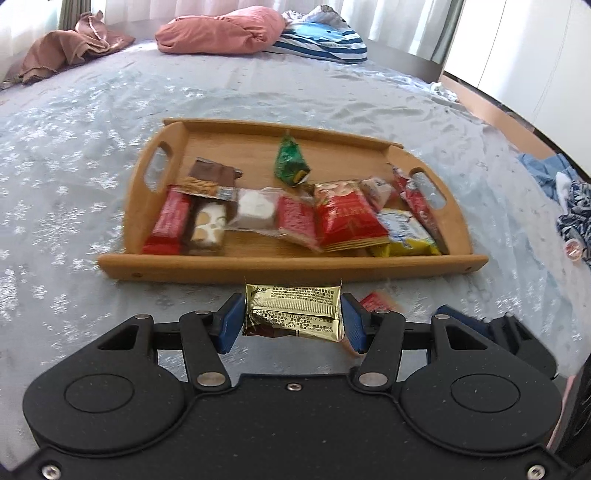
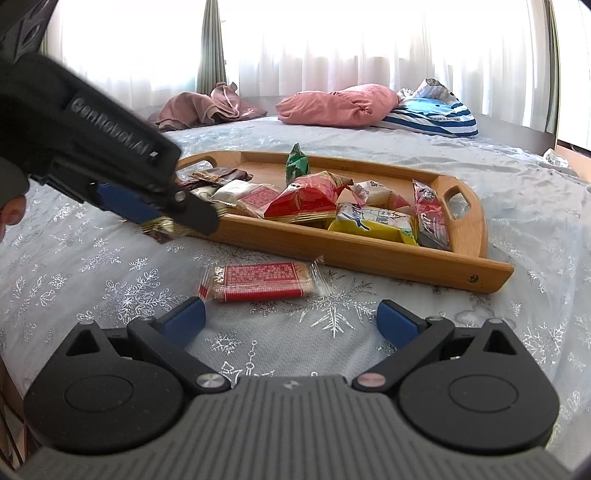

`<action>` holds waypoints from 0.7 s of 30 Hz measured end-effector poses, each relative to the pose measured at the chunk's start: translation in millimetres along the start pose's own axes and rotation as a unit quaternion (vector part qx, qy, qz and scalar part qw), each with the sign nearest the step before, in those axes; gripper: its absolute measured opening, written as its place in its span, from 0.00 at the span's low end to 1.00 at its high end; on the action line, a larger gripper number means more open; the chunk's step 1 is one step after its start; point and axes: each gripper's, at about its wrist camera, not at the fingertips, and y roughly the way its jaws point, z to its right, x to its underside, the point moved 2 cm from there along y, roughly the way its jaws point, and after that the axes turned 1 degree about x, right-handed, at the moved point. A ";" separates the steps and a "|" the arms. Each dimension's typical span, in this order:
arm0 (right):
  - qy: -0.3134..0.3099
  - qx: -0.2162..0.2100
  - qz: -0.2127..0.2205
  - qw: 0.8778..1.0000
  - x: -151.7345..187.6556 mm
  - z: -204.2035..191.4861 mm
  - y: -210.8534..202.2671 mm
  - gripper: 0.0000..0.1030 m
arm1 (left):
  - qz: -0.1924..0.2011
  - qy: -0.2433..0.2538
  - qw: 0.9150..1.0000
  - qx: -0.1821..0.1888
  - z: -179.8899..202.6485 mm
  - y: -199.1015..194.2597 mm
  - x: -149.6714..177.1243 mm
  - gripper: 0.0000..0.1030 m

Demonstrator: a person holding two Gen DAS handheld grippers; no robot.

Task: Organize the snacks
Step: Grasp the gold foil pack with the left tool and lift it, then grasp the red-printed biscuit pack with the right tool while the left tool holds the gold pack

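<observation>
A gold-wrapped snack [image 1: 293,309] is being held clamped between the blue pads of the left gripper [image 1: 293,320], lifted clear of the bedspread [image 1: 74,177] just short of the near edge of the wooden tray [image 1: 291,264]. A red biscuit packet [image 2: 258,281] is being left flat on the bedspread, just outside the tray's near edge and directly ahead of the right gripper [image 2: 291,323], whose jaws are being kept wide apart with nothing between them. Inside the tray, a row of wrapped snacks is being kept along the near edge: a large red packet [image 1: 345,216], a yellow packet [image 1: 404,234] toward the right end, a nougat bar [image 1: 208,229] toward the left end, and a green packet [image 1: 291,160] standing alone near the far edge. At the far edge of the bed, a pink pillow [image 1: 221,31] and a striped pillow [image 1: 325,40] are being seen side by side.
</observation>
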 end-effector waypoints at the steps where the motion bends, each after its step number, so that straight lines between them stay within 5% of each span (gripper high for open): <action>1: 0.000 0.000 0.000 1.000 -0.2 0.0 0.1 1.00 | -0.001 -0.001 1.000 -0.002 -2.2 -0.6 1.7 0.52; 21: -0.046 0.020 -0.038 0.998 -35.2 -21.6 8.7 1.00 | 0.012 -0.010 0.999 -0.042 -43.5 -21.9 14.1 0.52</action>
